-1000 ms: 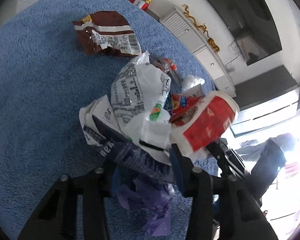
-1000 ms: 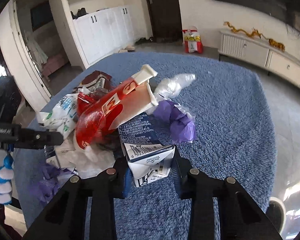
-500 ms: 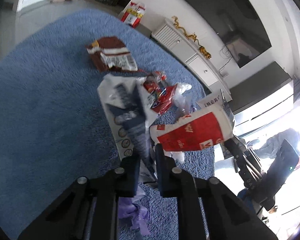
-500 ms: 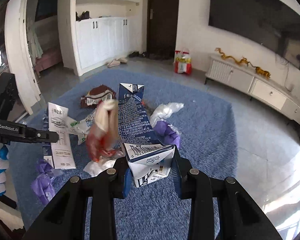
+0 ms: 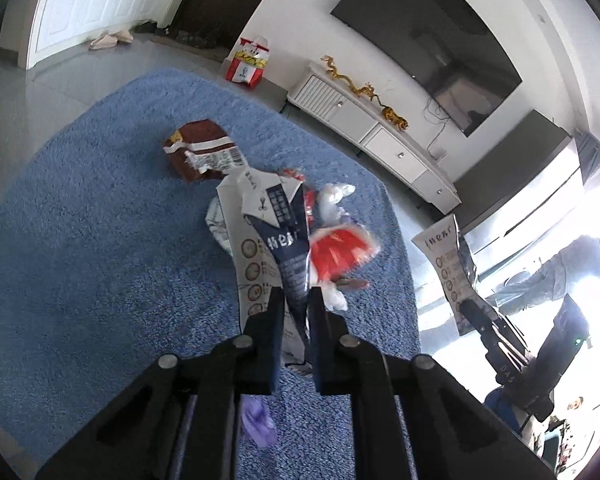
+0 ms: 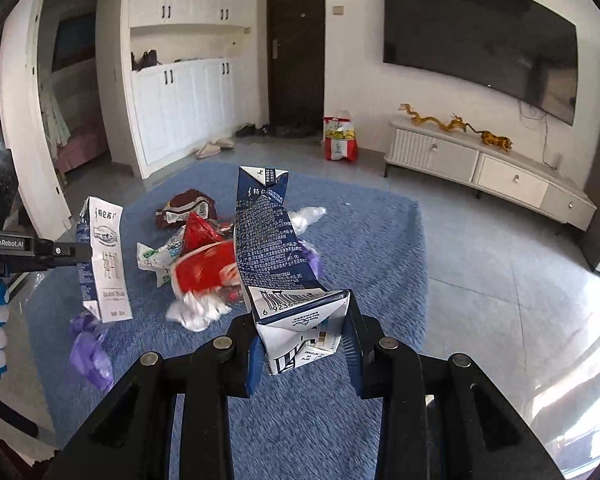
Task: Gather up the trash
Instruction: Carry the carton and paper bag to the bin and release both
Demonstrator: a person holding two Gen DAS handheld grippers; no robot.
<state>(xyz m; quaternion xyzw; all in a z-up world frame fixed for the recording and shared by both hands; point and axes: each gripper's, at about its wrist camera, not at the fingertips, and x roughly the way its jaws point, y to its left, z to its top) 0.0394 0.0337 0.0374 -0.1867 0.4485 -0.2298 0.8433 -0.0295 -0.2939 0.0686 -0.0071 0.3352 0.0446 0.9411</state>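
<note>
My left gripper (image 5: pixel 296 304) is shut on a flattened white and dark blue milk carton (image 5: pixel 276 240), lifted above the blue rug (image 5: pixel 100 260). The right wrist view shows this carton (image 6: pixel 104 264) hanging upright at the left. My right gripper (image 6: pixel 302 320) is shut on the base of a second, dark blue carton (image 6: pixel 272 236), also off the rug. Below them lies the trash pile: a red wrapper (image 6: pixel 204 268), a brown wrapper (image 6: pixel 188 208), white plastic (image 6: pixel 196 312), clear plastic (image 6: pixel 308 216) and a purple bag (image 6: pixel 88 348).
A white TV cabinet (image 6: pixel 480 160) stands along the right wall under a wall TV (image 6: pixel 480 48). A red and white bag (image 6: pixel 340 140) sits by the dark door (image 6: pixel 296 52). Slippers (image 6: pixel 214 148) lie near the white cupboards. Grey tiled floor (image 6: pixel 520 280) surrounds the rug.
Both grippers have risen away from the pile, each with a carton. The left jaws closed tight on theirs. The red wrapper slid off and dropped back onto the rug.
</note>
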